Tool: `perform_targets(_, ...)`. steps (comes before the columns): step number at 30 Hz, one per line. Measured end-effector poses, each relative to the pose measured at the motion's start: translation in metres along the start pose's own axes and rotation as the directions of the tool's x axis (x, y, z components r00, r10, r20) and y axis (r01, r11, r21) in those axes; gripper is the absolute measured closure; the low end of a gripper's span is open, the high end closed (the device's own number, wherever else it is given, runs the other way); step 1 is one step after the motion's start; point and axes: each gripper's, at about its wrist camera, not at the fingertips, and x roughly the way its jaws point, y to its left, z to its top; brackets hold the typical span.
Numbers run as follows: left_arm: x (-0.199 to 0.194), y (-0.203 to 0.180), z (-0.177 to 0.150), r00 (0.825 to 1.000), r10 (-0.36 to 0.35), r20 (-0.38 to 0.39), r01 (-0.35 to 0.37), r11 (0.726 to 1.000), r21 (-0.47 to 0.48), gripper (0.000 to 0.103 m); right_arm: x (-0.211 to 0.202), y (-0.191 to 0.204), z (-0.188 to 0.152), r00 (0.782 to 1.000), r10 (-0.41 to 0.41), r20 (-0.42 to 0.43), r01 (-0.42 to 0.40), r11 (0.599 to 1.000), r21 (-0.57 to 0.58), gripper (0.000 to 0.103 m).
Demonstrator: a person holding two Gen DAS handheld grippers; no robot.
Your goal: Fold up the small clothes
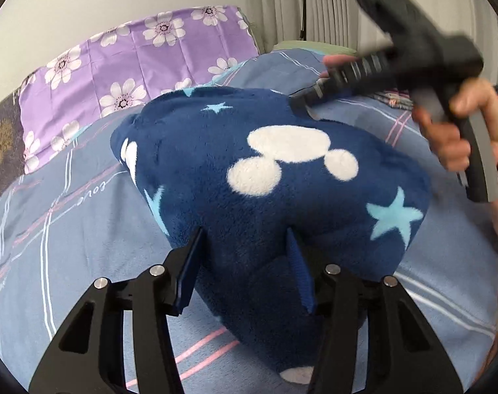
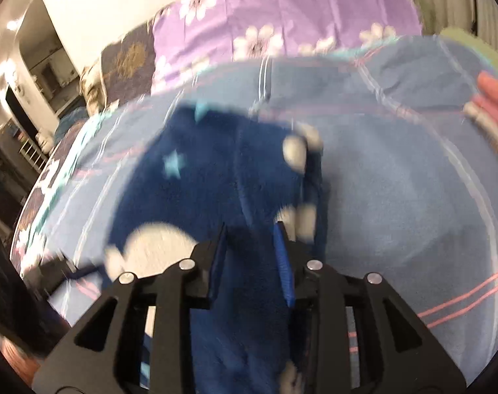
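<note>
A dark blue fleece garment (image 1: 281, 180) with white mouse-head shapes and light blue stars lies bunched on the bed. My left gripper (image 1: 245, 233) holds its near end between the blue pads, the fabric filling the gap. My right gripper (image 1: 301, 101) shows in the left wrist view at the garment's far edge, held by a hand. In the blurred right wrist view the right gripper (image 2: 250, 229) has the garment (image 2: 190, 180) between its pads, with the fabric running back under the fingers.
The bed is covered by a blue sheet (image 1: 68, 216) with pink and white stripes. A purple flowered pillow (image 1: 134, 62) lies at the head. Other folded clothes (image 2: 491, 111) sit at the right. Curtains (image 1: 314, 6) hang behind.
</note>
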Motion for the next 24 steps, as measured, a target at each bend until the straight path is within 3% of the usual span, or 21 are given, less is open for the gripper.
perform_targets(3,0.0,0.0,0.0,1.0,-0.008,-0.005,0.008,1.0,0.012,0.052,0.004,0.026,0.021,0.999,0.014,0.039,-0.011,0.996,-0.093,0.062)
perform_targets(4,0.0,0.001,0.0,1.0,-0.011,-0.003,0.011,1.0,0.011,0.052,0.013,0.03,0.025,1.0,0.017,0.022,-0.014,0.994,-0.11,0.059)
perform_targets(7,-0.002,0.002,-0.004,1.0,-0.017,0.01,0.016,1.0,0.001,0.051,0.08,0.024,0.019,0.987,-0.124,-0.104,0.108,0.983,-0.147,0.051)
perform_targets(9,0.001,0.003,-0.005,1.0,-0.011,0.025,0.011,1.0,-0.01,0.051,0.104,0.008,0.014,0.99,-0.076,-0.121,0.065,0.993,-0.095,0.05)
perform_targets(11,0.004,0.002,-0.004,1.0,-0.001,0.026,0.001,1.0,-0.008,0.051,0.099,0.002,0.019,0.991,-0.049,-0.127,0.043,0.998,-0.053,0.05)
perform_targets(16,0.001,-0.001,-0.007,0.999,0.02,0.04,-0.02,1.0,0.005,0.05,0.092,0.014,0.012,0.992,-0.103,-0.079,0.093,0.988,-0.123,0.048)
perform_targets(22,-0.011,0.001,-0.009,0.998,0.041,0.047,-0.041,0.999,-0.019,0.048,0.044,0.026,-0.001,0.977,-0.201,0.065,0.21,0.957,-0.2,0.045)
perform_targets(24,-0.016,0.002,-0.01,0.998,0.048,0.045,-0.047,0.999,-0.021,0.048,0.018,0.031,-0.013,0.978,-0.187,0.097,0.203,0.956,-0.21,0.045)
